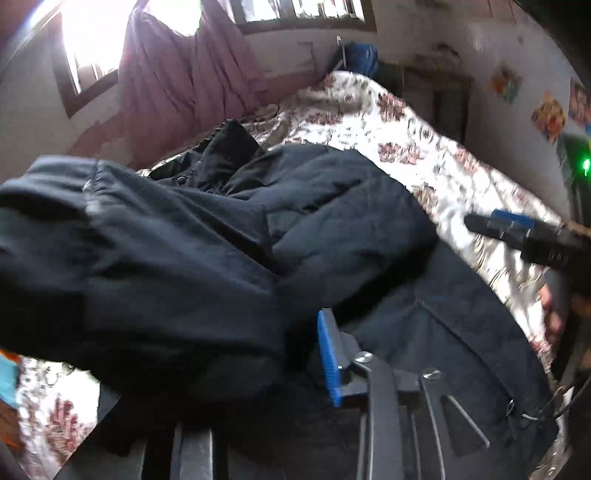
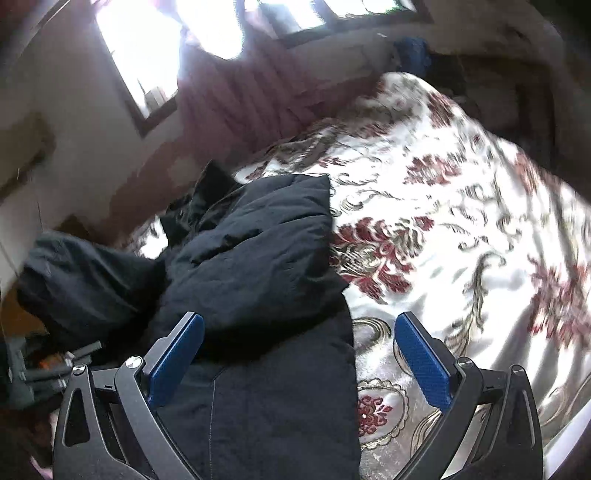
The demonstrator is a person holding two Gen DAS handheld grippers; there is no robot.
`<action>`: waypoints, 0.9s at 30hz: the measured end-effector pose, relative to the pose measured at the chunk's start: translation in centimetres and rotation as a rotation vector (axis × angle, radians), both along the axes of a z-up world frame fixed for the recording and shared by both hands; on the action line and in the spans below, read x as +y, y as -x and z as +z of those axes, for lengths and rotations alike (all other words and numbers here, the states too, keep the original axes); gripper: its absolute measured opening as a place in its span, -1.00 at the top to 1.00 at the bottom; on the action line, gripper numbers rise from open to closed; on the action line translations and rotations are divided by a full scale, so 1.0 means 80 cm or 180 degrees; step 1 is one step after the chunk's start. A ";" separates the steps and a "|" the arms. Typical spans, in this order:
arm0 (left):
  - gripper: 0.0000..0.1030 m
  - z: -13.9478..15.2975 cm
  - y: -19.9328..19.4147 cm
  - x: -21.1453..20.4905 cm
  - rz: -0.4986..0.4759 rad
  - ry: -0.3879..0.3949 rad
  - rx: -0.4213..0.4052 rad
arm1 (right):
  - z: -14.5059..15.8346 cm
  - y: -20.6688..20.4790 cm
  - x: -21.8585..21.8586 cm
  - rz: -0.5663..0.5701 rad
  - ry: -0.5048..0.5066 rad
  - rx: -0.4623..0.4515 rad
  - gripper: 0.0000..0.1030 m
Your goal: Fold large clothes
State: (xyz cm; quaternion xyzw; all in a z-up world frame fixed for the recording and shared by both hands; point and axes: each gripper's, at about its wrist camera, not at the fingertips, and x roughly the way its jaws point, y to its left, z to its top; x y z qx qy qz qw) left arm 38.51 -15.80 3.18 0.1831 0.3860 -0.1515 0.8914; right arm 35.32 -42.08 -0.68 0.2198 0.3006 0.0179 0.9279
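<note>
One jacket (image 1: 258, 229) was counted, spread on one bedspread (image 1: 406, 140). Two windows were seen, one (image 1: 85, 48) at 11 o'clock and one (image 1: 303, 13) at 12 o'clock, with one curtain (image 1: 184, 70) between them. One blue bag (image 1: 364, 57) was noted at 1 o'clock. Three wall pictures (image 1: 548, 114) were made out at 2 o'clock, though blurred. One green light (image 1: 586, 163) was seen at 3 o'clock. Two grippers were counted: the left gripper (image 1: 280, 369), with one blue pad (image 1: 328, 358) visible, and the right gripper (image 2: 299, 354), with two.
</note>
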 end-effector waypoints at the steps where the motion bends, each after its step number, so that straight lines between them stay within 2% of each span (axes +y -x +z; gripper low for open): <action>1: 0.44 0.000 0.003 -0.009 0.0019 -0.0087 0.0003 | -0.004 0.002 -0.010 -0.0048 -0.0154 -0.0025 -0.97; 3: 0.42 0.005 0.008 -0.024 -0.0028 -0.0227 -0.0025 | -0.013 0.004 -0.022 -0.0067 -0.0418 -0.0086 -0.97; 5: 0.27 0.009 0.013 -0.039 -0.0095 -0.0323 -0.0056 | -0.019 0.000 -0.027 0.0067 -0.0610 -0.0063 -0.97; 6: 0.12 0.011 0.016 -0.046 -0.0130 -0.0360 -0.0055 | -0.021 -0.001 -0.027 0.0151 -0.0684 -0.0073 -0.97; 8: -0.08 0.013 0.019 -0.056 -0.0200 -0.0328 -0.0005 | -0.023 0.000 -0.025 0.0299 -0.0807 -0.0136 -0.97; 10: -0.41 0.014 0.023 -0.059 -0.0277 -0.0221 0.0055 | -0.025 0.000 -0.020 0.0402 -0.0860 -0.0203 -0.97; 12: -0.51 0.018 0.033 -0.056 -0.0236 -0.0072 -0.0016 | -0.028 -0.003 -0.011 0.0464 -0.0820 -0.0200 -0.97; 14: -0.66 0.022 0.041 -0.043 -0.0057 0.0233 -0.0053 | -0.030 -0.004 -0.003 0.0498 -0.0732 -0.0151 -0.97; 17: -0.71 0.023 0.043 -0.019 0.0323 0.0545 -0.0034 | -0.036 -0.011 0.016 0.0460 -0.0524 0.0037 -0.96; 19: -0.71 0.026 0.038 0.008 0.0638 0.0688 0.0012 | -0.041 -0.015 0.027 0.0478 -0.0551 0.0123 -0.92; 21: -0.72 0.027 0.034 0.039 0.0964 0.0737 0.0024 | -0.046 -0.020 0.038 0.0604 -0.0741 0.0144 -0.66; 23: -0.72 0.026 0.028 0.072 0.1213 0.0755 0.0052 | -0.053 -0.025 0.052 0.0643 -0.0768 0.0188 -0.47; 25: -0.72 0.025 0.028 0.108 0.1422 0.0791 0.0062 | -0.058 -0.029 0.066 0.0646 -0.0695 0.0233 -0.05; 26: -0.72 0.024 0.030 0.125 0.1518 0.0806 0.0049 | -0.060 -0.029 0.070 0.0592 -0.0651 0.0260 0.26; 27: -0.72 0.023 0.032 0.141 0.1604 0.0825 0.0038 | -0.061 -0.029 0.073 0.0521 -0.0585 0.0274 0.45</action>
